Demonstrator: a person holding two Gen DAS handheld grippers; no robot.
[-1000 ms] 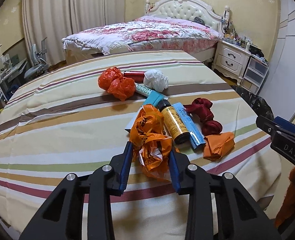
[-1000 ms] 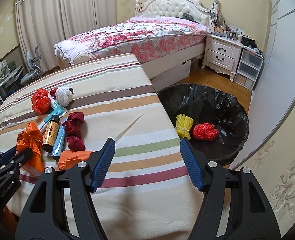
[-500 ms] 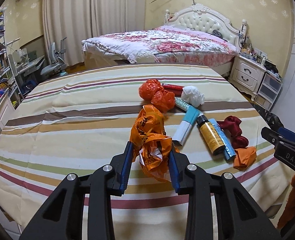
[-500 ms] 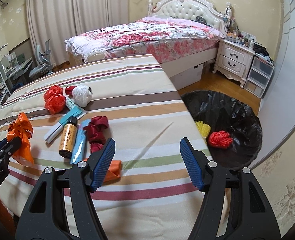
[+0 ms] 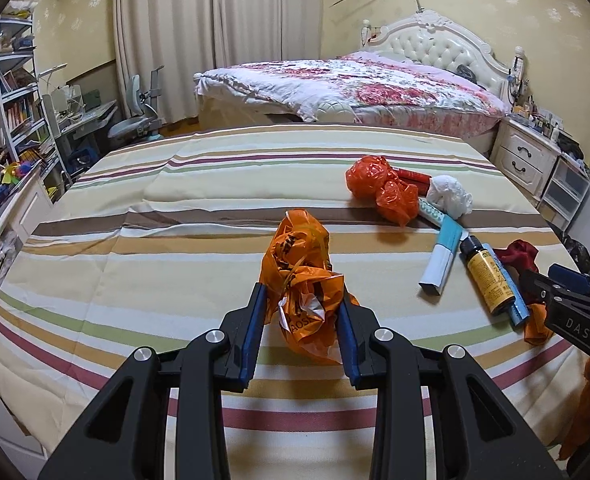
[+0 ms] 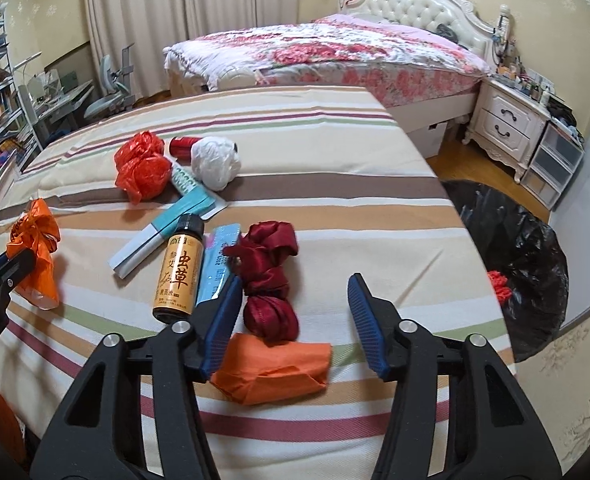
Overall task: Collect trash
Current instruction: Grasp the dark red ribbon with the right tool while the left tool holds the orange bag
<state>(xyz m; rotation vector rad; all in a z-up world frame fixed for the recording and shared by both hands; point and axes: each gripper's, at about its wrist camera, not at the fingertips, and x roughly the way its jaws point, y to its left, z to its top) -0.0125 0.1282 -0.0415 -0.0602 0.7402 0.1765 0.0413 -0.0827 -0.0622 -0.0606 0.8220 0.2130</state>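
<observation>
Your left wrist view looks forward and down along its fingers, close over the striped bedspread (image 5: 175,216), toward the floral bed (image 5: 355,84). Your right view sits to its right, nearer that bedspread's (image 6: 335,168) edge, facing likewise; both share the floral bed (image 6: 327,52) behind it

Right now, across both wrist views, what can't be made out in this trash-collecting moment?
- Black bin bag, right wrist view: its rim and the picture's edge hide most of the inside; only one red bundle shows.
- Red tube, right wrist view: mostly behind the white bag.
- Right gripper, left wrist view: cut off by the edge.
- Nightstand clutter, left wrist view: too small to identify.
</observation>
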